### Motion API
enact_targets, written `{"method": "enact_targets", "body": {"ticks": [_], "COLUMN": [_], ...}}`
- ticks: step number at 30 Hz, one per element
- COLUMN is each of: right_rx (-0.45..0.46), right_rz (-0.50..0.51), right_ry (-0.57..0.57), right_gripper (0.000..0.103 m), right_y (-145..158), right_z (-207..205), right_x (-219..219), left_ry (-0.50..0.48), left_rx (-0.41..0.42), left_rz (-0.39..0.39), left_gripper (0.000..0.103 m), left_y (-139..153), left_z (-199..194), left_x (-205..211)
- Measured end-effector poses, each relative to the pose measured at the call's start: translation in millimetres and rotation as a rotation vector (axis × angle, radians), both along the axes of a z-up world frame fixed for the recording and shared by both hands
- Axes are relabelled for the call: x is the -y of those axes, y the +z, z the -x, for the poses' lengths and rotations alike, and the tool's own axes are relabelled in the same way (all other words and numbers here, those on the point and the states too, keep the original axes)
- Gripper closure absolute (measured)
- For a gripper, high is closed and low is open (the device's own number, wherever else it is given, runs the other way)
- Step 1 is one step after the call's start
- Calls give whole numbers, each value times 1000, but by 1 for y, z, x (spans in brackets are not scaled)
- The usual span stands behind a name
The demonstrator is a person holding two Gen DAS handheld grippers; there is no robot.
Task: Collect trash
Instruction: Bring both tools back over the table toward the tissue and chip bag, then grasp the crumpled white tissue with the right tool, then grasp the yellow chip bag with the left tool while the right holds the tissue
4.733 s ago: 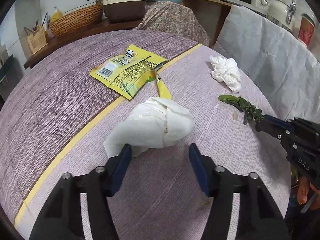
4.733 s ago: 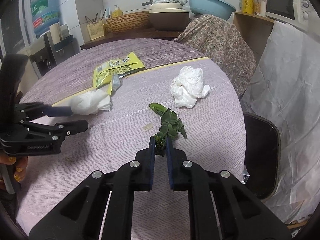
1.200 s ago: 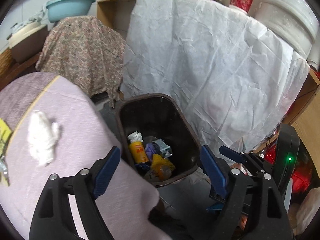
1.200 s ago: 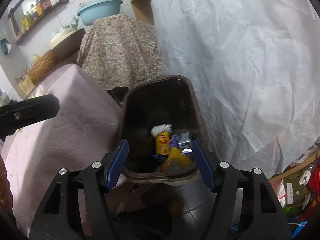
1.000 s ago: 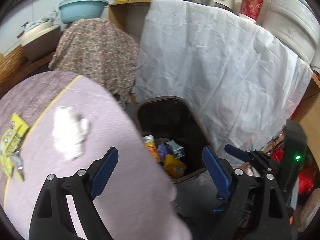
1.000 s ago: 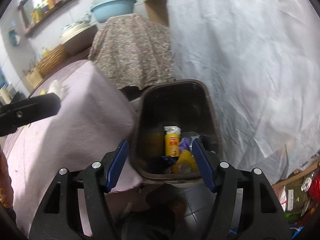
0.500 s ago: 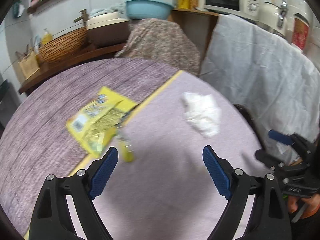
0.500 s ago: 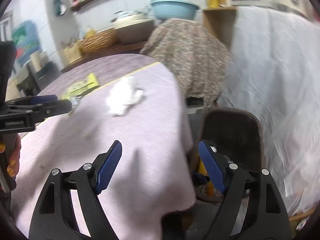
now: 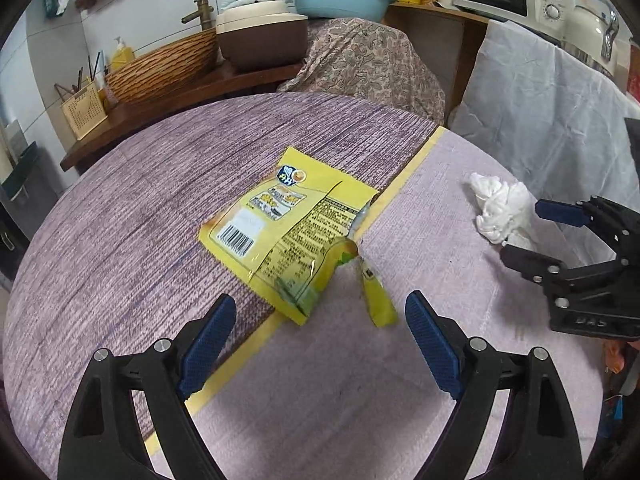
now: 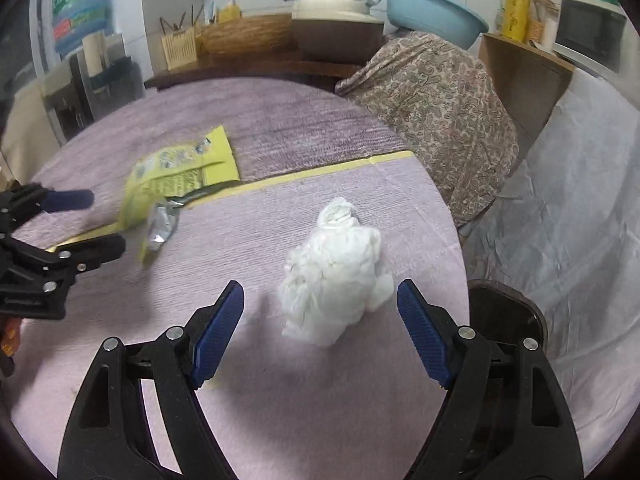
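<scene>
A yellow snack packet (image 9: 288,232) lies flat on the purple tablecloth, with a torn yellow strip (image 9: 374,296) beside it. My left gripper (image 9: 320,320) hovers open just short of the packet's near corner, holding nothing. A crumpled white tissue wad (image 10: 336,272) sits near the table's right edge. My right gripper (image 10: 320,308) is around its near end; its jaws are closing, with the pads still clear of the tissue. In the left wrist view the right gripper (image 9: 524,230) shows beside the tissue wad (image 9: 502,212). The right wrist view has the left gripper (image 10: 100,222) by the packet (image 10: 180,168).
A dark trash bin (image 10: 508,304) stands on the floor past the table's right edge, against white sheeting (image 10: 560,208). A patterned cloth (image 10: 436,92) covers something behind the table. Behind it, a counter (image 9: 180,96) carries a basket, pots and a blue basin.
Both cameras have swung from the trash bin back over the table. The left gripper has come up to the yellow packet, the right one to the tissue wad. Both are empty.
</scene>
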State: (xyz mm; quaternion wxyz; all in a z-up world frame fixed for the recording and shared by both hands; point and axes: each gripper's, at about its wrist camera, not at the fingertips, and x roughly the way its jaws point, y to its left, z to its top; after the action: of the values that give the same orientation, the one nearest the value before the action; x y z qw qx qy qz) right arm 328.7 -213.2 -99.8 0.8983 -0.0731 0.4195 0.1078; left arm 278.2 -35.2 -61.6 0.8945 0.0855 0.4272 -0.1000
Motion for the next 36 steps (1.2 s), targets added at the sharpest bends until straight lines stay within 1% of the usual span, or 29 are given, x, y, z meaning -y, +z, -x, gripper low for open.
{"method": "enact_targets", "body": {"ticks": [1,3,4,5,6,7,8,9,13,14,15,16,17,18,20,24,28,31,36], "right_rx": [-11,-24,-21,-16,-11,-5,0,3,32,37,42,45,49,56,68,95,120,139,173], "right_rz": [17,26,22,18,6,-8,-11,-10,5,4,0,-5,-9,-11,-10,-33,-80,-108,-147], "right_ry": [-6,-16,-26,-35,-36,-35,-38,-39,-27,-24,-23,-22,-22,-21,-22,-25,-36,-47,-85], "right_gripper": [43,56,65,66,67,68,68,68,68,68,68,68,68,68,68,69,69,69,69], "right_y": [-4,-8,-6,-5,-3,-2,0,0,2,3,4,4,5,6,8,15,21,25,25], "right_z": [-4,-7,-6,-4,-3,0,2,3,10,11,13,15,16,18,22,37,54,69,101], "right_x": [-1,-1,1,3,3,5,6,6,3,3,2,2,2,2,3,10,23,33,52], "left_ry": [0,-6,-8,-4,3,8,14,19,30,30,34,38,39,39,45,33,6,-27,-88], "left_rx": [0,-1,-2,-1,-3,-10,-23,-33,-45,-51,-60,-71,-85,-96,-92,-93,-63,-43,13], "left_rz": [-7,-11,-15,-24,-25,-18,-5,5,19,20,21,20,18,15,4,45,89,147,193], "left_gripper": [18,18,18,20,27,31,39,43,46,52,61,66,75,78,91,93,93,93,93], "left_y": [-1,-1,-1,-2,-2,-3,-4,-5,-6,-7,-9,-11,-13,-15,-17,-14,-3,9,30], "left_z": [-2,-5,-6,-6,-7,-7,-7,-7,-5,-5,-7,-9,-12,-14,-14,-7,10,29,62], "left_x": [2,8,10,12,13,14,14,15,19,21,23,25,28,30,32,31,32,33,48]}}
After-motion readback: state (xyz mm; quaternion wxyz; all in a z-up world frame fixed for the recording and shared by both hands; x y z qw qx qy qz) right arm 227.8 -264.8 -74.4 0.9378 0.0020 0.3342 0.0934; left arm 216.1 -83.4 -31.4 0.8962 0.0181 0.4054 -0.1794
